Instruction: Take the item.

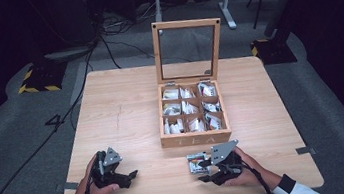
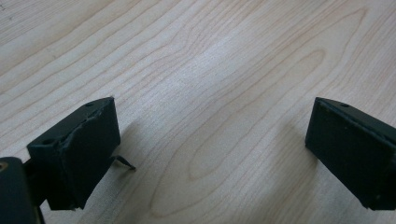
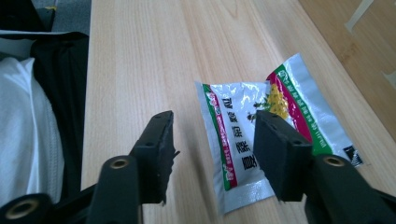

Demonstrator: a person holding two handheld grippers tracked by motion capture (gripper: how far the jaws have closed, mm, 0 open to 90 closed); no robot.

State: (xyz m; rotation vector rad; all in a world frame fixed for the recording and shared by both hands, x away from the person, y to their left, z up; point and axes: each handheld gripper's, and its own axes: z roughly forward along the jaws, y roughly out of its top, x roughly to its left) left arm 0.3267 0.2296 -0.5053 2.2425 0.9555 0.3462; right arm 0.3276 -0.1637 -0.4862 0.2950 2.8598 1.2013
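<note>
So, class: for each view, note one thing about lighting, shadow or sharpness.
High view: dark surroundings, lit table, small soft tea box. Left gripper view: pale sheen on the wood, soft shadows beside the jaws. Right gripper view: packet print sharp, glossy edge shining, near jaws blurred.

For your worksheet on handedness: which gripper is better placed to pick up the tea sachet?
Right. The right gripper is open beside the tea sachet; the left gripper sits over bare table.

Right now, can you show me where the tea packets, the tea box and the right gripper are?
tea packets (image 3: 233, 135), right gripper view, on the white front of the nearer packet.
tea box (image 1: 195, 137), high view, on its front wall.
right gripper (image 3: 212, 140), right gripper view, midway between its open fingertips.
</note>
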